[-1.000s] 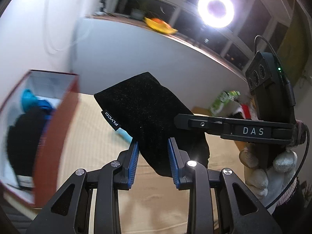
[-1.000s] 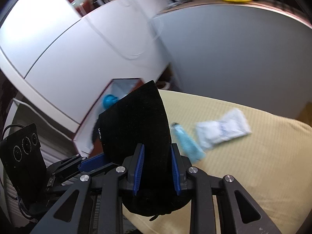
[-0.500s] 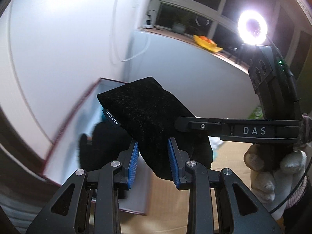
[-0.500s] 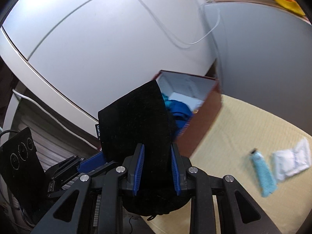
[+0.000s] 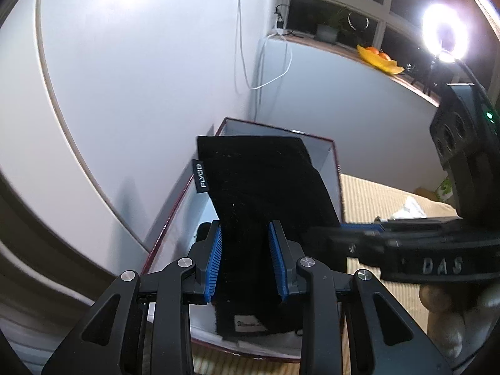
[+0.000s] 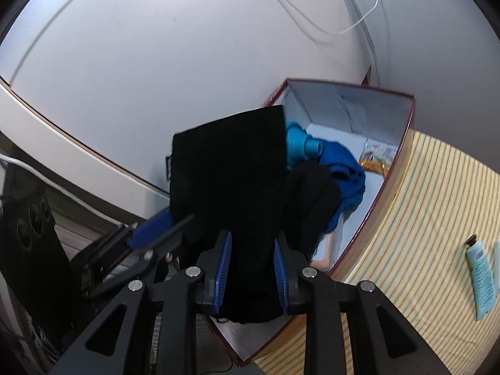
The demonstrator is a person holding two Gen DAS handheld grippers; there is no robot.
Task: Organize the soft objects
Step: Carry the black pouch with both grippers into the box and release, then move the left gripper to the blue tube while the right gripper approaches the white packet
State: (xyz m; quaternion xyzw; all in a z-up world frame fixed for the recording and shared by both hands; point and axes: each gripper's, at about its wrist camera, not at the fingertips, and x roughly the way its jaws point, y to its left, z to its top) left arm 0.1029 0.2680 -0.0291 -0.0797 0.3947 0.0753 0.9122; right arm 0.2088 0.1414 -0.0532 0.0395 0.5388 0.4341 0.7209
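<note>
Both grippers hold one black velvet pouch (image 5: 262,193) with a small side label, stretched between them above an open dark-red box (image 5: 336,168) with a white inside. My left gripper (image 5: 247,256) is shut on one end of the pouch. My right gripper (image 6: 252,268) is shut on the other end of the pouch (image 6: 231,181). The box (image 6: 403,153) holds a blue cloth (image 6: 343,172), a light blue object (image 6: 297,143), a black soft item (image 6: 312,203) and a small orange packet (image 6: 375,159). The pouch hides much of the box floor.
The box stands at the corner of a striped beige table (image 6: 422,218) beside white walls (image 5: 140,78). A light blue tube (image 6: 481,281) lies on the table to the right. A ring light (image 5: 443,36) and a yellow fruit bowl (image 5: 378,61) are on the sill beyond.
Both grippers carried the pouch leftward from over the table to over the box. The box now fills the middle of both views; the tube and white packet slid to the right edge.
</note>
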